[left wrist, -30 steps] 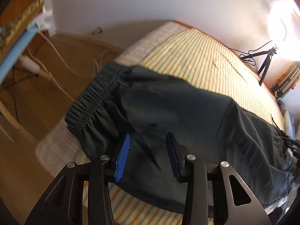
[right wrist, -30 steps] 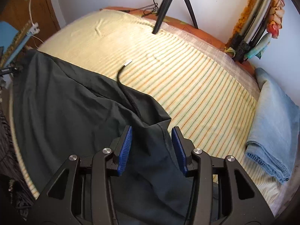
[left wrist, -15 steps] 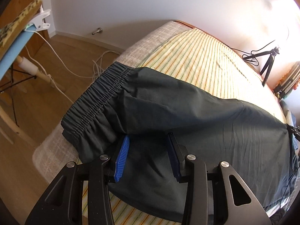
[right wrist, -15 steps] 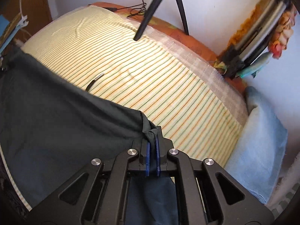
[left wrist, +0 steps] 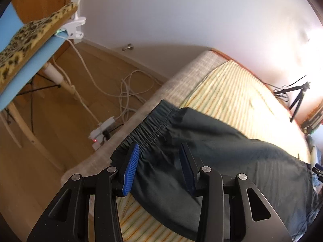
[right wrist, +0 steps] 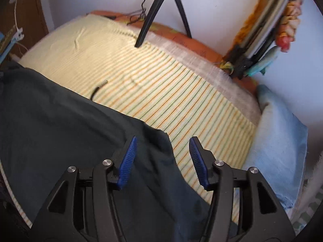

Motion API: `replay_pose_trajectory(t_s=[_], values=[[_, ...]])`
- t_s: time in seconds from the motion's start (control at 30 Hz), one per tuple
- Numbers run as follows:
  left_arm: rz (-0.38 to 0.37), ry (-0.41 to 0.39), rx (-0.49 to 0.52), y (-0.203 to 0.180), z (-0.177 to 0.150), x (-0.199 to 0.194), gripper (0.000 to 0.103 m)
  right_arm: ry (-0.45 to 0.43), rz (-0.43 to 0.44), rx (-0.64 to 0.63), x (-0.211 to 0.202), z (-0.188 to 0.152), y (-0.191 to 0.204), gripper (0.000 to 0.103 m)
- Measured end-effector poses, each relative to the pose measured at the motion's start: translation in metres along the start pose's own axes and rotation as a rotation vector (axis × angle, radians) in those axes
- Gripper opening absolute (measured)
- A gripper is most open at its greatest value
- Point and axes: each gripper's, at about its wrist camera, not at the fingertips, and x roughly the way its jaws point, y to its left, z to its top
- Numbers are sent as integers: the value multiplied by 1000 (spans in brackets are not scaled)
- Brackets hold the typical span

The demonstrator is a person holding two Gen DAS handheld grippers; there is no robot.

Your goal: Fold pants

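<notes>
Cloth, plastic and wood in front of you

Your pants (left wrist: 212, 157) are thin matt dark cloth with a gathered elastic waistband (left wrist: 149, 133); the bed sheet (right wrist: 181, 92) is striped woven cloth, the gripper pads (right wrist: 127, 161) are ribbed blue plastic, the floor (left wrist: 60, 125) is smooth wood.

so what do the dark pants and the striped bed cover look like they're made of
Dark pants: thin woven fabric, matte with a slight sheen, possibly synthetic; it lies in soft creases, with a gathered elastic waistband.
Striped bed cover: flat woven cloth, likely cotton; matte with fine coloured lines.

My pants (left wrist: 232, 157) run off the lower right edge; their far leg end is cut off. The cord (right wrist: 99, 89) disappears beneath them. Bed (right wrist: 181, 92) stripes blur.
</notes>
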Motion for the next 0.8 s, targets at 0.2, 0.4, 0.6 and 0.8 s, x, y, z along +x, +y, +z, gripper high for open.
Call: replay_pose_trajectory(t_s=[0.2,0.4,0.6,0.8], values=[[85,59,56,2,-5,12,43,-72,120,-16,-56,-30,47,56],[166,59,75,7,-8,16,43,-52,348,-92,-78,-75,127,56],[113,4,67,-3,-10,-14,43,18,432,-255,-73,-117,201,56],[-34,2,180,-51,-28,-36,43,34,388,-299,-52,-117,222,53]])
